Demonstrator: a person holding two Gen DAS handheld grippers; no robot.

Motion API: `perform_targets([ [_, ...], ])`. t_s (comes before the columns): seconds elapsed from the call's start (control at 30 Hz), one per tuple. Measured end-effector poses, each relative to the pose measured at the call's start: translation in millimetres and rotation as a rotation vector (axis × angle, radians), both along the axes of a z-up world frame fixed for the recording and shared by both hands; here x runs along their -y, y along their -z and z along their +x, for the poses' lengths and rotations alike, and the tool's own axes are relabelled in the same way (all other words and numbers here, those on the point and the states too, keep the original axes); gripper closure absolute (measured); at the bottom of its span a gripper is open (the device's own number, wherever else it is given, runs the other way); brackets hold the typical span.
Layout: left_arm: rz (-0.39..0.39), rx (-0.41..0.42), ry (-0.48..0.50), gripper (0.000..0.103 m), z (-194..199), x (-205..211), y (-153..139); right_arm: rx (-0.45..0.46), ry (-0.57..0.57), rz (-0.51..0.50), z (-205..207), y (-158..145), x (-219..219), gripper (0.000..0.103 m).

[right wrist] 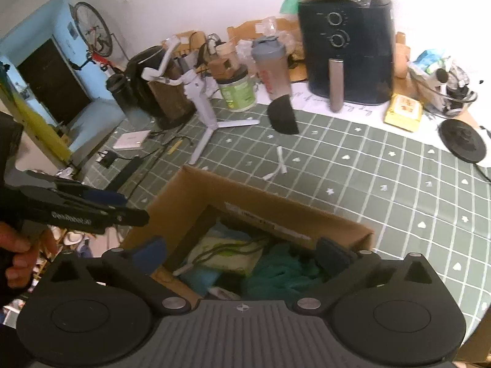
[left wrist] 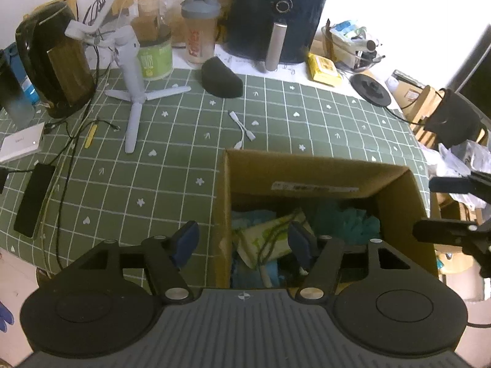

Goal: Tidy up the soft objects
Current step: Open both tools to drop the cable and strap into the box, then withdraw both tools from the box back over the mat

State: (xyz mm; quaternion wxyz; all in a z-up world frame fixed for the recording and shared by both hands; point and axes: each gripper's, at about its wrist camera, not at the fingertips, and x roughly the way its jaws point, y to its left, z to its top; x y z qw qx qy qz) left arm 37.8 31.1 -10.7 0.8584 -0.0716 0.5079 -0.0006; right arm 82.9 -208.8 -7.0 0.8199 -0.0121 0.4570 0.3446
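The left hand-held gripper hung over the near-left wall of the cardboard box, its jaws apart and clamped on nothing (one pad outside the box, one inside). The right hand-held gripper stood over the same box with jaws spread wide and nothing between them. Inside the box lay the soft things: a teal cloth and a pale green-patterned pouch with a dark cord. The box sat at the near edge of the surface; a black air fryer stood along the far edge.
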Motion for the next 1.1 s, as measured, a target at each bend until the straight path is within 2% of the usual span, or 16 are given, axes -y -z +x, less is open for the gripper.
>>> perform_targets([
  [0.17, 0.006, 0.041, -0.003, 0.031, 5, 0, -3, -0.017, 0.047, -0.006, 1, 4, 11, 0.0],
  [0.4, -0.002, 0.089, 0.022, 0.031, 10, -2, -7, 0.003, 0.104, -0.033, 8, 2, 28, 0.0],
  [0.57, 0.024, 0.109, 0.041, 0.031, 19, -3, -7, 0.019, 0.141, -0.049, 15, -2, 35, 0.0],
  [0.8, 0.03, 0.146, 0.067, 0.031, 34, -7, -10, 0.064, 0.14, -0.095, 25, -6, 36, 0.0],
  [1.1, 0.019, 0.159, 0.087, 0.031, 54, -15, -7, 0.052, 0.129, -0.117, 55, -2, 34, 0.0],
])
